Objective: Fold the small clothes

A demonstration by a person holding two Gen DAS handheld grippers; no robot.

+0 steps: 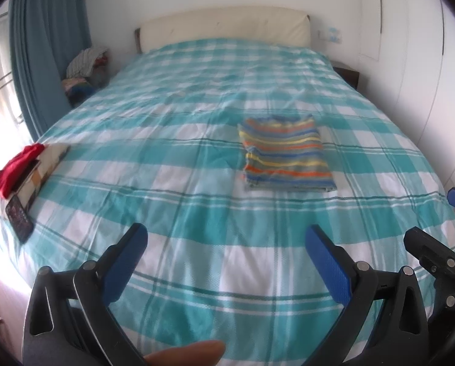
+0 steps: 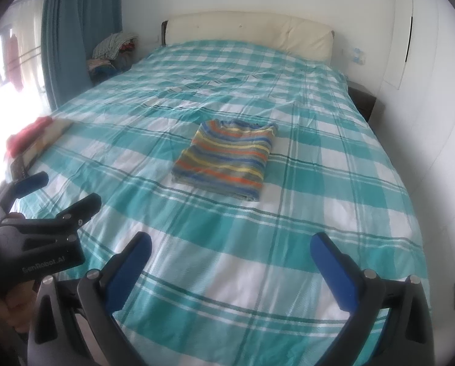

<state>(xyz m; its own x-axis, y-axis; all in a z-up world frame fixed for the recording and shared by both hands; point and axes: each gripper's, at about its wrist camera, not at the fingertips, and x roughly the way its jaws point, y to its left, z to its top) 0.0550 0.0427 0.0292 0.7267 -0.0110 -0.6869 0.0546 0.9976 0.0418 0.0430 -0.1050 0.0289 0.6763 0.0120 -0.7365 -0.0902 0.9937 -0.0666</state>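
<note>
Shirt (image 1: pixel 286 153), striped and folded into a neat rectangle, lies flat at mid-bed on the teal plaid cover (image 1: pixel 178 158), well ahead of both my tongs at about 12 o'clock. At 9 o'clock near the bed's edge a red cloth (image 1: pixel 15 166) sits on a book (image 1: pixel 41 172). My left tongs (image 1: pixel 227 253) and right tongs (image 2: pixel 232 257) both gape wide over the near cover, gripping nothing.

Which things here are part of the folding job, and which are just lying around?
Job: folded striped shirt; left gripper and right gripper, both open and empty.

Lying about: red garment; phone; clothes pile beside the bed; blue curtain.
</note>
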